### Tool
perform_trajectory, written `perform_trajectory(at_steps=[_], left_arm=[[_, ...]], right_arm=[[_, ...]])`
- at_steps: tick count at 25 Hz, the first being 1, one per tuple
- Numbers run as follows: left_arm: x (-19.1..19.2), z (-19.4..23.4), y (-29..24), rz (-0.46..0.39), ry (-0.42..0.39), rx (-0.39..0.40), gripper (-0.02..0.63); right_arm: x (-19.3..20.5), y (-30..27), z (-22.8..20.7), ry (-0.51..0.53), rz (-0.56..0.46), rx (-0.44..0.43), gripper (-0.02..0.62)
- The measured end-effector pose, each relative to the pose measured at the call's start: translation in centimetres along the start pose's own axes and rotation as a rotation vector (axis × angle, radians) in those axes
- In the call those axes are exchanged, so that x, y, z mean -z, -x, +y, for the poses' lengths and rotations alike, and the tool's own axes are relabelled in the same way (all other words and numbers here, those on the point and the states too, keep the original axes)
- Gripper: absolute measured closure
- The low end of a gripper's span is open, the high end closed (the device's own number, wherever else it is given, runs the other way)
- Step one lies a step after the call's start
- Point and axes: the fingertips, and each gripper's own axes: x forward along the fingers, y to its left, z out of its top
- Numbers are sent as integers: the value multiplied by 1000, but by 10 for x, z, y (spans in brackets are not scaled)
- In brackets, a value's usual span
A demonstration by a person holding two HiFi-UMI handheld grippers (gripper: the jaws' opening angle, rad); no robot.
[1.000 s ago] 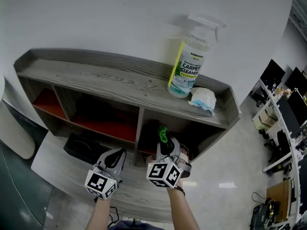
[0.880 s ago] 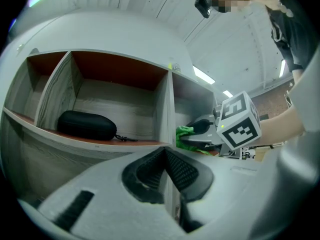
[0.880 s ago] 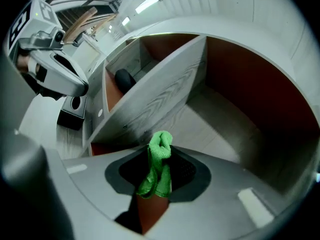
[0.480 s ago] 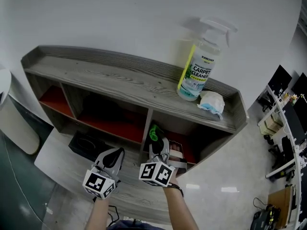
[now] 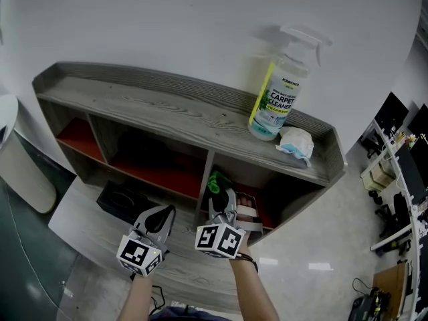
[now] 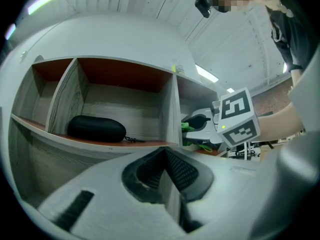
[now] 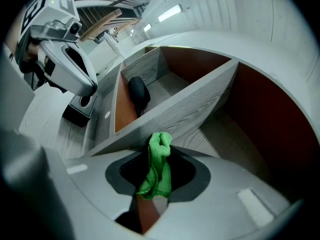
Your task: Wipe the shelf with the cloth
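A grey wooden shelf unit [image 5: 174,116] with red-lined cubbies stands against the white wall. My right gripper [image 5: 219,191] is shut on a green cloth [image 5: 215,182], held at the mouth of the right-hand cubby beside the upright divider. In the right gripper view the green cloth [image 7: 157,166] bunches up between the jaws, close to the divider edge [image 7: 180,111]. My left gripper [image 5: 159,221] is shut and holds nothing, low in front of the middle cubby. In the left gripper view the right gripper [image 6: 200,126] shows at the divider.
A carpet cleaner spray bottle [image 5: 275,99] and a crumpled white cloth [image 5: 295,143] stand on the shelf top at the right. A black case [image 6: 96,128] lies in the middle cubby. A black box [image 5: 120,202] sits on the low ledge.
The right gripper with the green cloth has shifted left toward the divider over the last second. The left gripper has barely moved.
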Motion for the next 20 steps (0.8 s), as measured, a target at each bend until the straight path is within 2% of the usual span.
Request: perform_trajectory(at_steps=[20], left_arm=[[-9,-2,0,-22,3,-10,607]], right_arm=[[-41,3,-80,-27,-101,133,486]])
